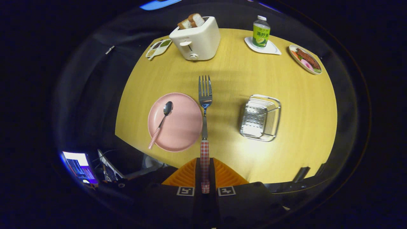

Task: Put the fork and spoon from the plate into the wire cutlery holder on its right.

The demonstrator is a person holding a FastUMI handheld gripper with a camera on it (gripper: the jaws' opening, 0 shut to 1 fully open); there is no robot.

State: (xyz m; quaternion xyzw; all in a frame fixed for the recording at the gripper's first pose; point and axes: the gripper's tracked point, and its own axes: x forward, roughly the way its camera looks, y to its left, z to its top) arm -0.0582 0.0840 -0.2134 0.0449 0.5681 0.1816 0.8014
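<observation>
My gripper [204,173] is shut on the fork [205,105], both fingers pressing its red-checked handle. The fork sticks straight out ahead of the fingers, tines away from me, held high above the table. Below and to the left lies the pink plate [182,127]. The spoon [161,122] rests on the plate's left part, bowl pointing away, its checked handle reaching over the near rim. The wire cutlery holder [261,117], shiny metal, stands to the right of the plate and the fork; I see nothing inside it.
On the round yellow table [229,73], a white toaster [196,39] with bread stands at the far side. A small divided dish [158,48] lies left of it. A green bottle [261,31] on a white coaster and a plate of food [306,59] sit far right.
</observation>
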